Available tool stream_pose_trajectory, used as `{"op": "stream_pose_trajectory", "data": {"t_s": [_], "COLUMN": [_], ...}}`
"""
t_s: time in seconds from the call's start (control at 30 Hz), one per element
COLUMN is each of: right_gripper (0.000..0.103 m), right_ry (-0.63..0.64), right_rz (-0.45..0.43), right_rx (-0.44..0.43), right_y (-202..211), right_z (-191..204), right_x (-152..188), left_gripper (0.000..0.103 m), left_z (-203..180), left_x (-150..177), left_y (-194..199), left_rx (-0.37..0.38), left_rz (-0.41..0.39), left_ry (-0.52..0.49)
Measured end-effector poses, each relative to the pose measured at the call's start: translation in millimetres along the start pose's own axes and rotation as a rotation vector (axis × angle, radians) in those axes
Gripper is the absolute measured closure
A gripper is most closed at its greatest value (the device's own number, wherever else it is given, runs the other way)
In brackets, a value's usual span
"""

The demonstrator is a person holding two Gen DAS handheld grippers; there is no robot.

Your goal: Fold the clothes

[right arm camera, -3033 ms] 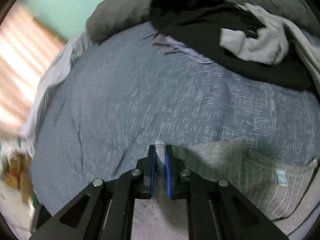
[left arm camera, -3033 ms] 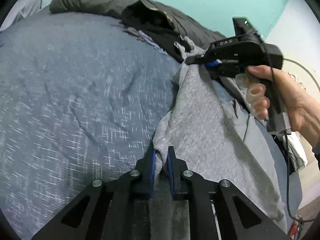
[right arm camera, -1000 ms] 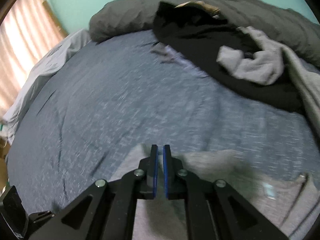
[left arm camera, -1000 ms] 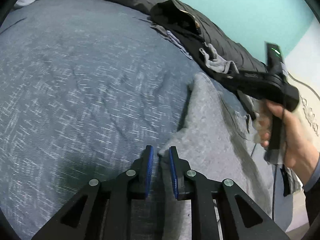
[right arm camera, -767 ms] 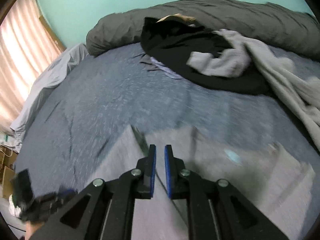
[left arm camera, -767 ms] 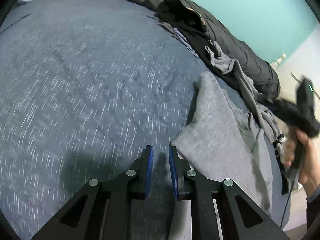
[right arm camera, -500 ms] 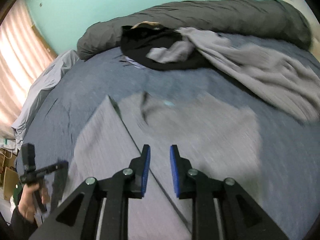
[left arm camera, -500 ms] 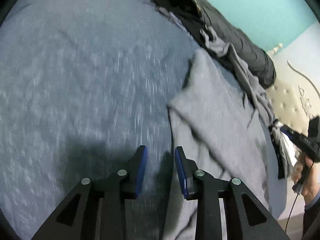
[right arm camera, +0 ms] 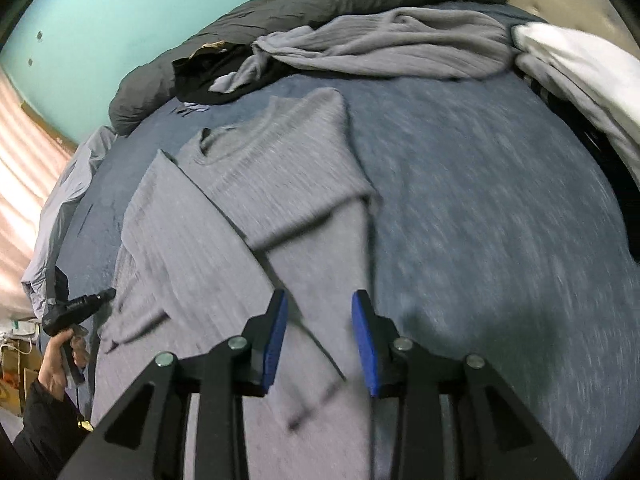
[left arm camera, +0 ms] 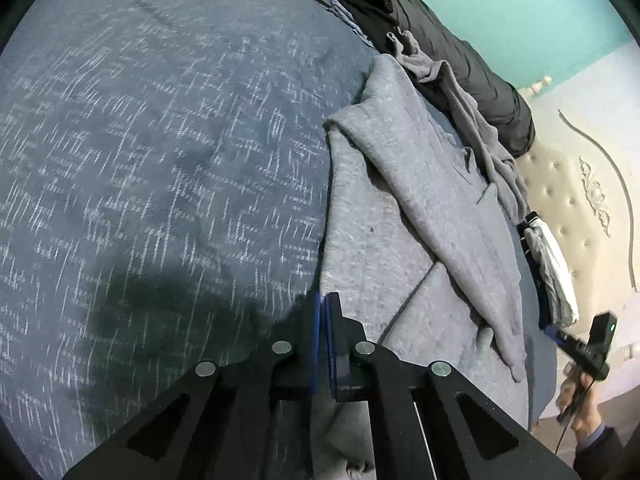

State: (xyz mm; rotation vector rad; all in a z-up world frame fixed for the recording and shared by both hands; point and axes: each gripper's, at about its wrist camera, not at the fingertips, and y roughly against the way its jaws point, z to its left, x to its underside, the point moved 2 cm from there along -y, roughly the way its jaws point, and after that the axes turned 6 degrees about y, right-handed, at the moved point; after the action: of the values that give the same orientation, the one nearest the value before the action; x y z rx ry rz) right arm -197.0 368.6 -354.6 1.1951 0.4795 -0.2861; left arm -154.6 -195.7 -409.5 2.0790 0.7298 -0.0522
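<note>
sweater flat on bed; r gripper angled down above it, jaws apart.

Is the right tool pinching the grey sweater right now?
No, the right tool has its blue pads spread apart above the grey sweater, with nothing squeezed between them.

The grey sweater is a soft, matt knit cloth with a fine heathered texture. The blue bedspread is a woven cloth, matt, flecked with pale threads. The headboard at far right is tufted, buttoned upholstery with a faint sheen. Both grippers are matt black plastic with metal screw heads.
</note>
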Motion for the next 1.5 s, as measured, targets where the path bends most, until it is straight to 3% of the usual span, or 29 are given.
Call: {"op": "stream_pose_trajectory", "data": {"t_s": [0.23, 0.33, 0.37, 0.53, 0.63, 0.83, 1.17, 1.5], "right_gripper": [0.07, 0.069, 0.068, 0.064, 0.057, 0.055, 0.054, 0.054], "right_ry": [-0.073, -0.093, -0.092, -0.083, -0.084, -0.083, -0.119, -0.125], "right_rz": [0.002, 0.009, 0.015, 0.042, 0.055, 0.102, 0.159, 0.183], "right_rx": [-0.018, -0.027, -0.02, -0.045, -0.067, -0.062, -0.063, -0.091], "right_y": [24, 30, 32, 39, 44, 48, 52, 54], "right_z": [-19, -21, -20, -11, -7, -2, -7, -1], "right_x": [41, 57, 61, 86, 98, 121, 159, 177], "left_gripper": [0.094, 0.068, 0.067, 0.062, 0.06, 0.056, 0.056, 0.056], "left_z": [-2, -1, -2, 1, 1, 0, -6, -4], "left_x": [16, 30, 37, 77, 105, 139, 176, 195], "left_y": [30, 45, 50, 70, 79, 93, 95, 93], "left_rx": [-0.052, -0.089, -0.094, -0.147, -0.16, -0.162, -0.168, -0.171], "left_rz": [0.018, 0.043, 0.057, 0.117, 0.162, 0.193, 0.261, 0.272], "left_ry": [-0.018, -0.034, -0.041, -0.069, -0.092, -0.095, -0.099, -0.095]}}
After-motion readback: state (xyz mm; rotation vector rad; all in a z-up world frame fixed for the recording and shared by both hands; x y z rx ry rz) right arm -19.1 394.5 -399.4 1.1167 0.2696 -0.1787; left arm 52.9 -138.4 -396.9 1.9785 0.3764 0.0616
